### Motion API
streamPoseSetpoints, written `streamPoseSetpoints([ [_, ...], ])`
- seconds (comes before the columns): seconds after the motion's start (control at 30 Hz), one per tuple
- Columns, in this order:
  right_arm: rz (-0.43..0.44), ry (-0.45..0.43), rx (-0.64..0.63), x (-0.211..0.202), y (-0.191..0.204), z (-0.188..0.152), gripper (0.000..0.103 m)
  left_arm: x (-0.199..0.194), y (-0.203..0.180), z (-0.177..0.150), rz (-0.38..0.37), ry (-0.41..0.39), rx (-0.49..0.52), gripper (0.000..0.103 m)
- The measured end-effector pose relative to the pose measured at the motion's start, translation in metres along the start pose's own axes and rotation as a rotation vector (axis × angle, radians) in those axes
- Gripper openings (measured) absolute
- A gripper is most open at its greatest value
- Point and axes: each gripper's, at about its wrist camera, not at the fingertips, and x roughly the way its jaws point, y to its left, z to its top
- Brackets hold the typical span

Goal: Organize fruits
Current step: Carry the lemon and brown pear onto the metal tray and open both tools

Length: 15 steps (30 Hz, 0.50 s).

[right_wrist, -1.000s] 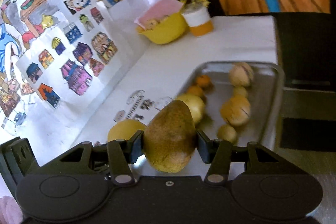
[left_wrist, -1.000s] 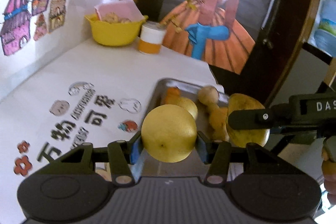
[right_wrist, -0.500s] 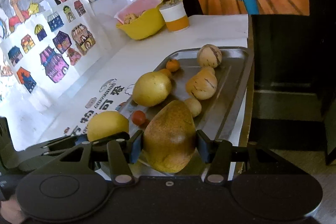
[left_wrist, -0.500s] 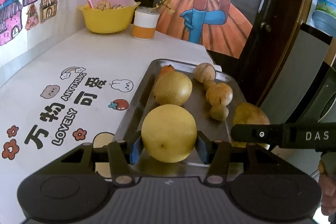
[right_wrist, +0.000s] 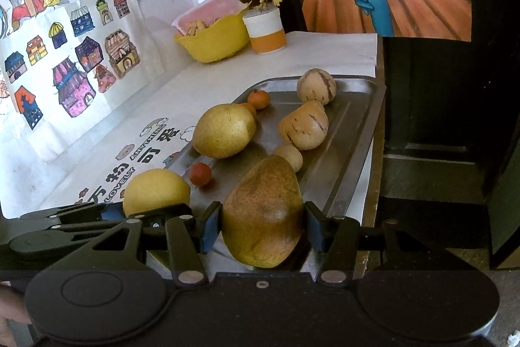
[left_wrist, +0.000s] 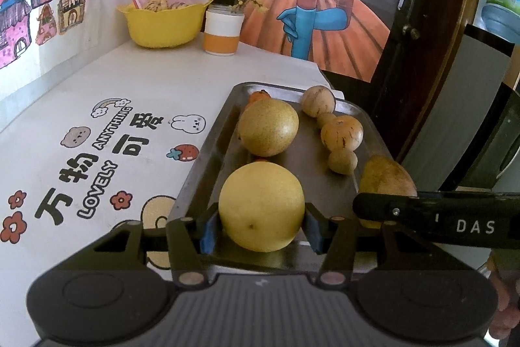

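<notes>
Left tool (left_wrist: 261,225): clenched on a round pale-yellow fruit (left_wrist: 261,205), held over the near left end of the metal tray (left_wrist: 208,152).
Right tool (right_wrist: 263,225): clenched on a brownish-green mango (right_wrist: 263,210), held over the near right end of the same tray.
Tray: sits on the right side of the white bench (left_wrist: 113,80), its long side running near to far.
Already in the tray: a big yellow pear-like fruit (right_wrist: 224,130) on the left; three tan striped fruits (right_wrist: 304,126) in a row on the right; small orange fruits (right_wrist: 259,99) along the left.
Far end of bench: a yellow bowl (left_wrist: 162,25) and a white-and-orange cup (left_wrist: 222,33), well apart from the tray.
Progress: most fruit appears gathered; the two held pieces look like the last, not yet set down.
Left to do: probably lower both into the bare near end and let go.
</notes>
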Motion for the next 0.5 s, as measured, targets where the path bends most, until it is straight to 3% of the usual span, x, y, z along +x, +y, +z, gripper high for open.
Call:
streamPoseSetpoints([
  [0.03,-0.002,-0.008,-0.002,0.000,0.001,-0.001,0.056,-0.001,0.000,0.000,0.001,0.002,-0.003,0.063],
  [0.07,-0.006,-0.016,-0.005,-0.001,0.002,-0.003,0.056,-0.002,0.001,-0.001,0.009,-0.001,-0.004,0.076],
  [0.1,-0.010,-0.027,-0.006,-0.002,0.002,-0.004,0.056,-0.005,0.002,-0.001,0.022,-0.013,-0.007,0.079],
  [0.33,-0.037,-0.149,-0.054,-0.024,0.015,-0.013,0.072,-0.030,0.011,-0.005,0.019,-0.078,-0.003,0.087],
  [0.5,-0.067,-0.233,-0.075,-0.050,0.029,-0.022,0.085,-0.057,0.024,-0.011,0.047,-0.131,-0.023,0.097],
])
